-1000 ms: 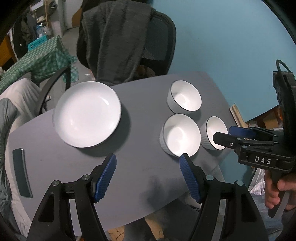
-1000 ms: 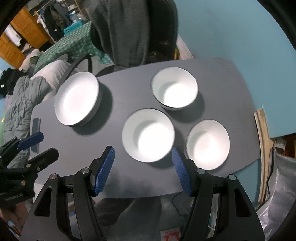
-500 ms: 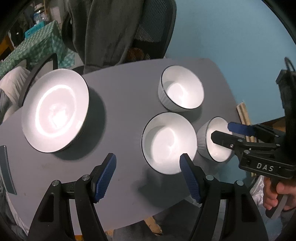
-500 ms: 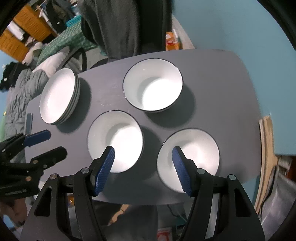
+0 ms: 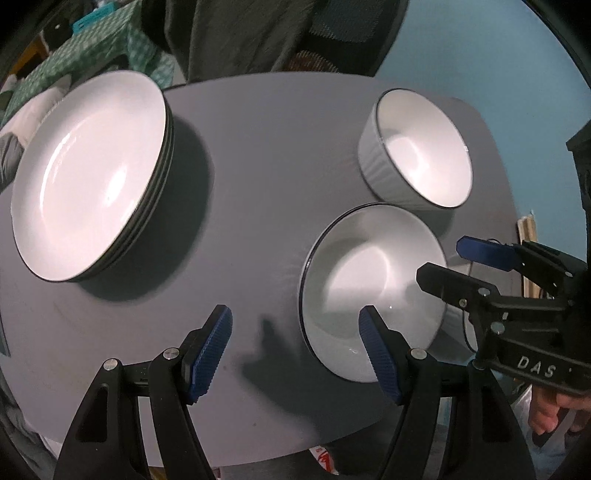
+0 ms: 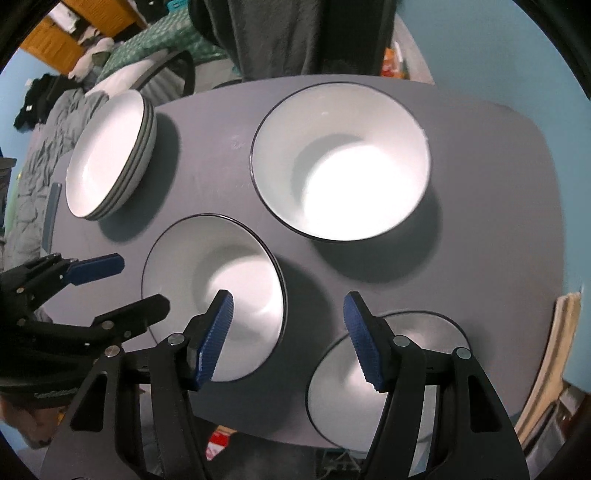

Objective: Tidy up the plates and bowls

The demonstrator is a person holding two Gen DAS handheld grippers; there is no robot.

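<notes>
the work surface is a grey table [image 5: 258,155] set against a light blue wall [image 5: 480,55]. at its left end sits a stack of plates [image 5: 88,177], white with a dark rim line, several edges showing down the side of the stack. three white bowls with the same dark rim line occupy the right half: the far bowl [image 6: 341,158], the middle bowl [image 6: 214,291] and the near bowl [image 6: 388,380] at the table's front right edge. the three bowls stand separately, close together, none nested in another. the left gripper [image 5: 295,349] points steeply down, its blue ribbed pads spread apart with nothing between them; its right pad overlaps the near rim of the middle bowl in the left wrist view, and contact cannot be confirmed. the right gripper [image 6: 288,341] is likewise released and empty, one pad seen over the middle bowl and the other over the near bowl, the gap between them over bare table. in the left wrist view the right gripper's black body carries the white letters "das"; a hand [image 5: 546,413] grips its handle. writing on the left gripper's body in the right wrist view is too dark to read. a dark garment [image 5: 240,33] hangs over a chair behind the table.
</notes>
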